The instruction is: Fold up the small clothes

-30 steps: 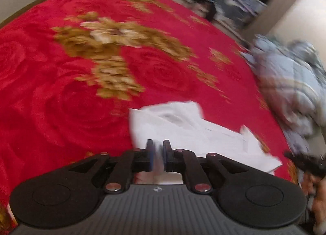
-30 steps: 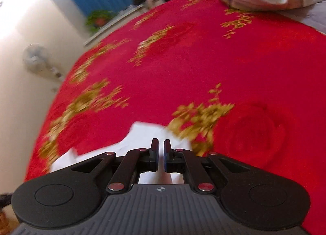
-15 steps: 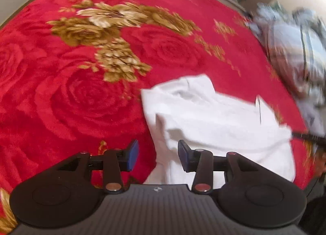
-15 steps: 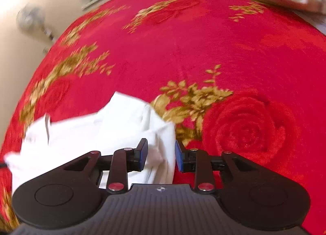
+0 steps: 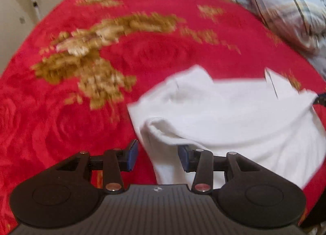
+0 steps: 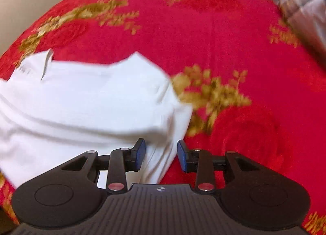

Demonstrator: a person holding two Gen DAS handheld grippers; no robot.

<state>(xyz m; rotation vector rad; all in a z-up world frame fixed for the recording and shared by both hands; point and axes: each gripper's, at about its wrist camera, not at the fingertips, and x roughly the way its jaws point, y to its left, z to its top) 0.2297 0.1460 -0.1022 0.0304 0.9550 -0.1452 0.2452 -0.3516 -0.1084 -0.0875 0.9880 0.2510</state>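
One white garment (image 5: 234, 113) on your bed, and that's the only piece of clothing to fold in either view. In the left wrist view it fills the lower right of the frame, lying on the red blanket (image 5: 61, 117) with its gold flower pattern; a rolled edge sits just above your fingers. Your left gripper (image 5: 158, 154) is spread wide, nothing between the blue pads (image 5: 132, 153), and the cloth's left edge runs down through the gap without being pinched.

Over to the right wrist view: the same white garment (image 6: 81, 108) covers the left and centre of the frame, a collar-like flap at the upper left. Your right gripper (image 6: 161, 154) is also parted, two blue pads (image 6: 140, 153) apart, the garment's right edge hanging between them, with no pinch that I can see.

One bundle of striped grey-blue bedding (image 5: 289, 11) sits at the upper right of the left view, and it shows again at the top right corner (image 6: 305, 7) of the right view. Both views are motion-blurred. No lettering or brand can be read; there's only a small round emblem (image 5: 156, 189) on each gripper body, too small to make out.
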